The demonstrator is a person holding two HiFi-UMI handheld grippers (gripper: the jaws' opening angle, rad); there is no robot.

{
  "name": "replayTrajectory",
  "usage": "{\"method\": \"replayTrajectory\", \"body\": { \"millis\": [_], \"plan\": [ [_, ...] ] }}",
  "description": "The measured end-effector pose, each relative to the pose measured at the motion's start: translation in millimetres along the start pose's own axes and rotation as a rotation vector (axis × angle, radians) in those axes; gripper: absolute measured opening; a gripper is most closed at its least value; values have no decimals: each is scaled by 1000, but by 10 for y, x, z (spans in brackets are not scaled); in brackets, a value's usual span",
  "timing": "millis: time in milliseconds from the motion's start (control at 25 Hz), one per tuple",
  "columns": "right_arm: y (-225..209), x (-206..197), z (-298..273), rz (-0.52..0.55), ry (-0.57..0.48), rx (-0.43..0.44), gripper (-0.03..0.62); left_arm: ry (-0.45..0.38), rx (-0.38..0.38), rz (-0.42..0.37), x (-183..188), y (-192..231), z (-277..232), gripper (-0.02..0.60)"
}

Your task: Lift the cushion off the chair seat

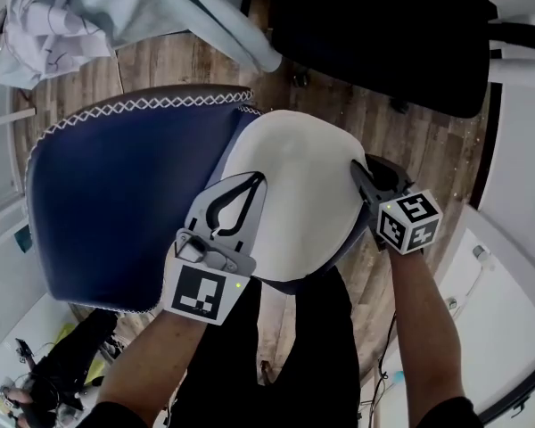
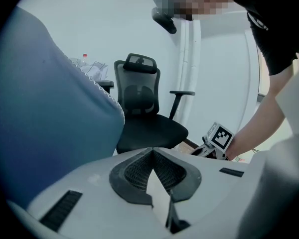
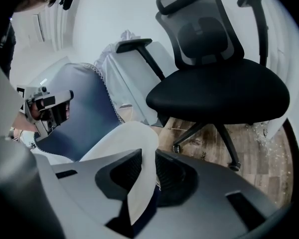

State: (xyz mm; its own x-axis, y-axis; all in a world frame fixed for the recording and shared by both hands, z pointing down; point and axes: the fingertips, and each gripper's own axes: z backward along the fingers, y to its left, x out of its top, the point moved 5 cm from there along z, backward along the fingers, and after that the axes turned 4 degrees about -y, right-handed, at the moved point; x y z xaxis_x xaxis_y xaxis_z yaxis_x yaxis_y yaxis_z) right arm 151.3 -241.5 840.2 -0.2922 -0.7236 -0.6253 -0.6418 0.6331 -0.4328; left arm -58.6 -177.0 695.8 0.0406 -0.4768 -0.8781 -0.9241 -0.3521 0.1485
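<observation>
Slippage threatens, since left gripper [image 1: 250, 185] and right gripper [image 1: 358, 173] jaws clamp only thin cushion [image 1: 116, 203] edges near six and three o'clock.

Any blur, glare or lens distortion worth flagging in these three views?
Head view: evenly lit, sharp at the cushion, edges bent by the wide lens. Left gripper view: dark round vignette, the near blue cushion face soft, out of focus. Right gripper view: fisheye bows the black office chair, no glare.
</observation>
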Motion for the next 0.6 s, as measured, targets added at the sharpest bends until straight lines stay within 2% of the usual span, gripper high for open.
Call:
{"method": "replayTrajectory", "body": {
  "millis": [400, 600],
  "plan": [
    [335, 264, 337, 64, -79, -12, 57, -71, -25, -5, 402, -117, -46, 5],
    [570, 362, 577, 50, -109, -5, 54, -81, -24, -3, 598, -176, 137, 5]
  ]
}}
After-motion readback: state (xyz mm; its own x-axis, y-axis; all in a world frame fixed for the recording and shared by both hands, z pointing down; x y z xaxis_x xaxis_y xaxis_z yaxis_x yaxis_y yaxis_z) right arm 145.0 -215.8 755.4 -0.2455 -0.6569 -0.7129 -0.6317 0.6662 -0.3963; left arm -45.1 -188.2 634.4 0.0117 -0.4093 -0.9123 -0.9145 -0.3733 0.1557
